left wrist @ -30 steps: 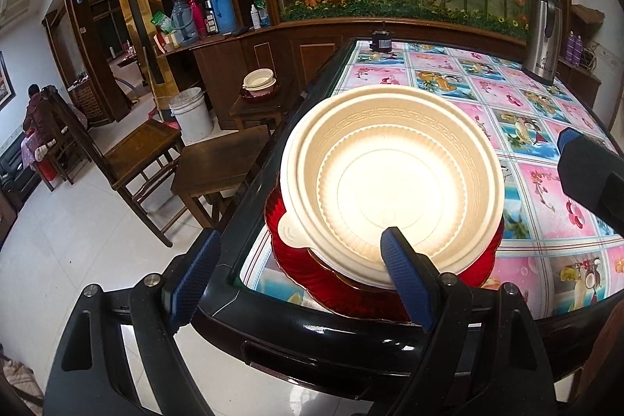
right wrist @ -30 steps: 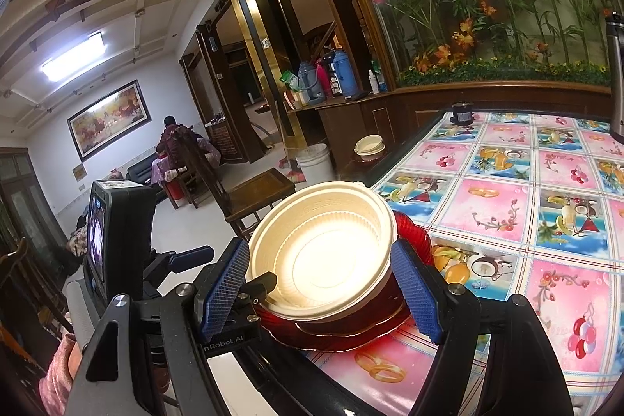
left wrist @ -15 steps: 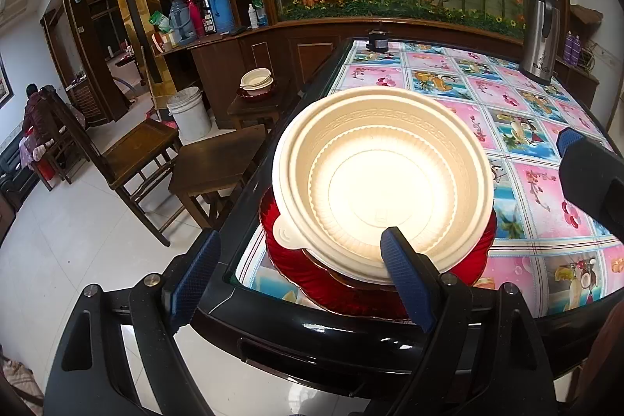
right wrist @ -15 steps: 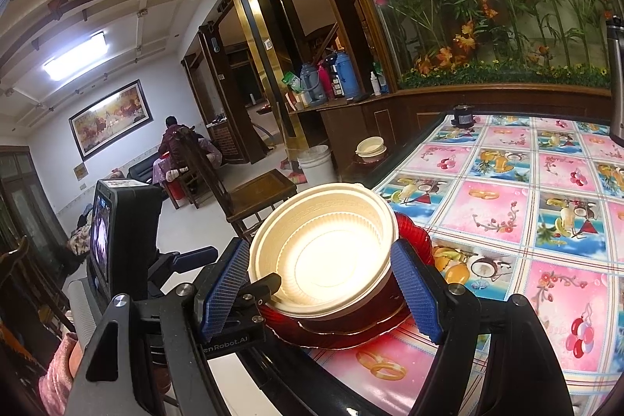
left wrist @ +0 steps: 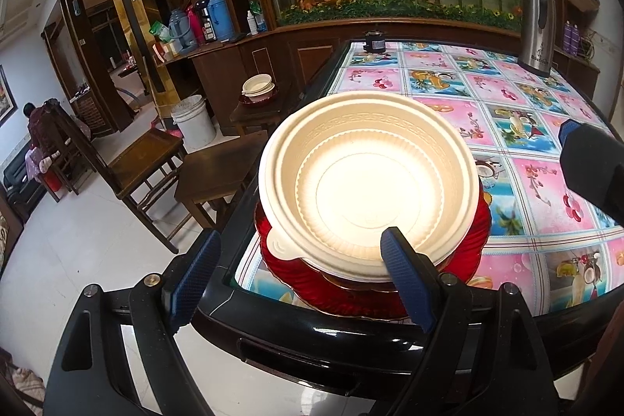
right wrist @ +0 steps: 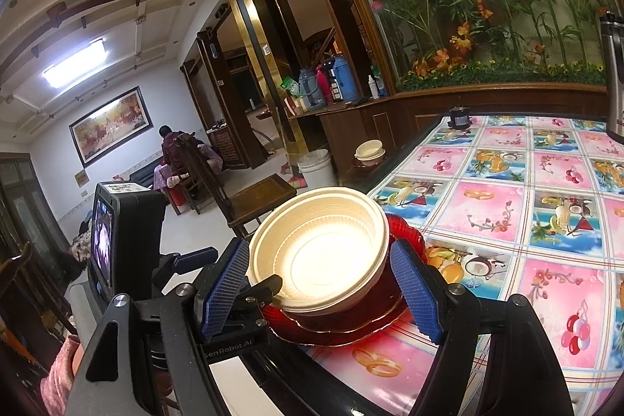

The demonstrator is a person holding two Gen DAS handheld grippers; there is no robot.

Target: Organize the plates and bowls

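A cream plastic bowl (left wrist: 366,178) sits on top of a red bowl and a red glass plate (left wrist: 351,295), stacked at the near left corner of the table; the stack also shows in the right wrist view (right wrist: 319,252). My left gripper (left wrist: 300,271) is open, hovering at the table edge with its right finger at the bowl's near rim. My right gripper (right wrist: 323,287) is open, with its blue pads on either side of the stack, not touching. The left gripper's body (right wrist: 124,244) shows at left in the right wrist view.
The table (left wrist: 518,112) has a flowered cloth under glass and a black raised rim (left wrist: 312,334). A steel thermos (left wrist: 540,26) and a small dark jar (left wrist: 374,41) stand at the far end. Wooden chairs (left wrist: 156,162) and a side table with more bowls (left wrist: 259,88) stand left.
Both views have shifted slightly; the bowl stack sits a little nearer to and more between the right gripper's fingers. Both grippers stay open.
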